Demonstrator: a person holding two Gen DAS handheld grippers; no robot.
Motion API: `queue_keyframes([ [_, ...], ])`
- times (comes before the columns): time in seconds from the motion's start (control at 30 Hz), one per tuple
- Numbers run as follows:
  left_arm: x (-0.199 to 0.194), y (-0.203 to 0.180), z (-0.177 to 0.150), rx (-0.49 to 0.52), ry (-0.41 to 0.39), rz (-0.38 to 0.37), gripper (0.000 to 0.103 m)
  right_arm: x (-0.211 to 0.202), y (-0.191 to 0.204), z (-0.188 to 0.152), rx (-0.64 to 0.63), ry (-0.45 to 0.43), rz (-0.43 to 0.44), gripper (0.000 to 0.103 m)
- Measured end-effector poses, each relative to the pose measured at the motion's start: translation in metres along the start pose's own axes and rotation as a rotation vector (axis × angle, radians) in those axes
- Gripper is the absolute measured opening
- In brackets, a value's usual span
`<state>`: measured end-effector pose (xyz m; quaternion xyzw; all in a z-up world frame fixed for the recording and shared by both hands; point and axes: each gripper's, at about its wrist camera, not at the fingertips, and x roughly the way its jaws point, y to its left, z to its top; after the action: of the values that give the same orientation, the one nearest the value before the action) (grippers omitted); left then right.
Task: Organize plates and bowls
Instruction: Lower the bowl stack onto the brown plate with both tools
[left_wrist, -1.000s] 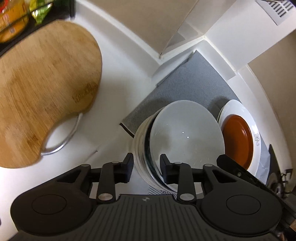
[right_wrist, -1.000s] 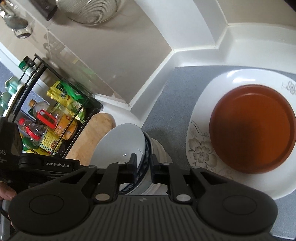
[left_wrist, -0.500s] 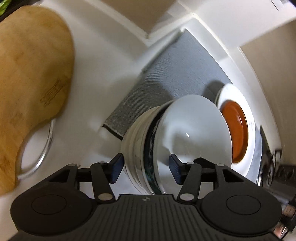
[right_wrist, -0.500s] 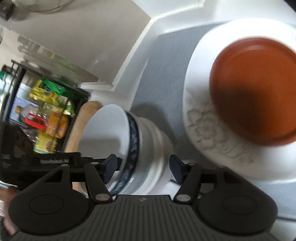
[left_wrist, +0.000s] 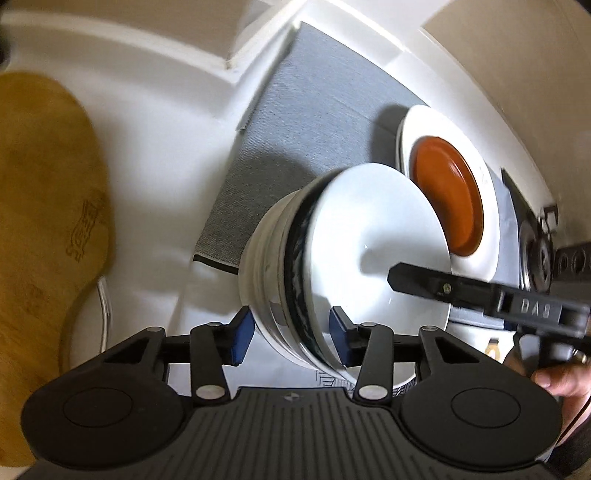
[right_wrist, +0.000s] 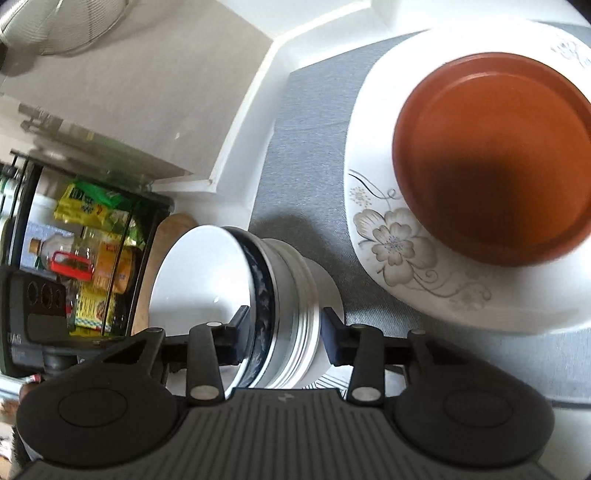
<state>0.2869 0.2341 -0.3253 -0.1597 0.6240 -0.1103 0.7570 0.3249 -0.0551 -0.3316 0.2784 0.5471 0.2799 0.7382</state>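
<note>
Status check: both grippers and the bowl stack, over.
Left gripper open, jaws straddling the bowl stack rim. Right gripper open, astride the opposite rim. Stack sits beside the floral plate carrying the brown dish. Nothing blocking.

Right hand-held gripper (right_wrist: 284, 338) spread around bowl stack (right_wrist: 258, 295), brown plate (right_wrist: 495, 158) on floral plate (right_wrist: 399, 254)

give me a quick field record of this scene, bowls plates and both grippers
bowl stack: nested, plain white on top, blue-patterned rim below it
left gripper: open, fingers straddle stack rim
right gripper: open, fingers straddle stack rim
brown plate: on floral white plate
mat: grey, under plates
cutting board: wooden, beside mat
</note>
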Motion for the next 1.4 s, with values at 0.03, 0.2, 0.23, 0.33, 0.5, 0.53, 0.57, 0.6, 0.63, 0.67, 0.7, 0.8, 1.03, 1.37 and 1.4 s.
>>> queue_keyframes([
  [0.03,0.0,-0.001,0.0,0.005,0.005,0.002,0.048,0.0,-0.002,0.0,0.021,-0.003,0.002,0.044],
  [0.2,0.004,0.001,0.007,-0.002,0.038,-0.013,0.047,-0.003,-0.001,-0.004,0.056,-0.003,-0.021,0.044],
  [0.23,0.004,0.001,0.009,-0.008,0.044,-0.015,0.047,-0.003,0.001,-0.004,0.062,-0.003,-0.028,0.043],
  [0.33,0.003,0.0,0.012,-0.002,0.034,-0.015,0.047,-0.005,0.003,-0.002,0.064,-0.002,-0.04,0.043],
  [0.5,-0.005,-0.002,0.009,-0.007,0.019,-0.014,0.047,-0.007,0.008,0.002,0.071,-0.006,-0.047,0.042],
  [0.53,-0.007,-0.002,0.008,-0.011,0.016,-0.015,0.047,-0.007,0.01,0.003,0.071,-0.007,-0.049,0.041],
  [0.57,-0.01,-0.001,0.008,-0.016,0.014,-0.016,0.047,-0.009,0.012,0.004,0.068,-0.011,-0.05,0.041],
  [0.6,-0.014,-0.001,0.009,-0.018,0.013,-0.016,0.047,-0.011,0.012,0.005,0.064,-0.015,-0.05,0.041],
  [0.63,-0.017,-0.002,0.009,-0.016,0.009,-0.014,0.047,-0.014,0.013,0.006,0.062,-0.019,-0.049,0.041],
  [0.67,-0.021,-0.004,0.01,-0.011,0.002,-0.011,0.047,-0.017,0.014,0.007,0.063,-0.022,-0.048,0.041],
  [0.7,-0.025,-0.007,0.011,-0.007,-0.004,-0.008,0.047,-0.02,0.015,0.008,0.064,-0.027,-0.043,0.041],
  [0.8,-0.033,-0.017,0.016,0.004,-0.014,-0.004,0.047,-0.03,0.019,0.012,0.062,-0.046,-0.036,0.041],
  [1.03,-0.049,-0.05,0.031,0.049,-0.051,-0.001,0.047,-0.066,0.022,0.026,0.047,-0.13,-0.023,0.041],
  [1.37,-0.048,-0.112,0.06,0.135,-0.079,-0.014,0.047,-0.122,0.007,0.052,0.048,-0.248,-0.053,0.04],
  [1.4,-0.047,-0.118,0.063,0.145,-0.08,-0.019,0.047,-0.128,0.004,0.055,0.048,-0.262,-0.055,0.04],
])
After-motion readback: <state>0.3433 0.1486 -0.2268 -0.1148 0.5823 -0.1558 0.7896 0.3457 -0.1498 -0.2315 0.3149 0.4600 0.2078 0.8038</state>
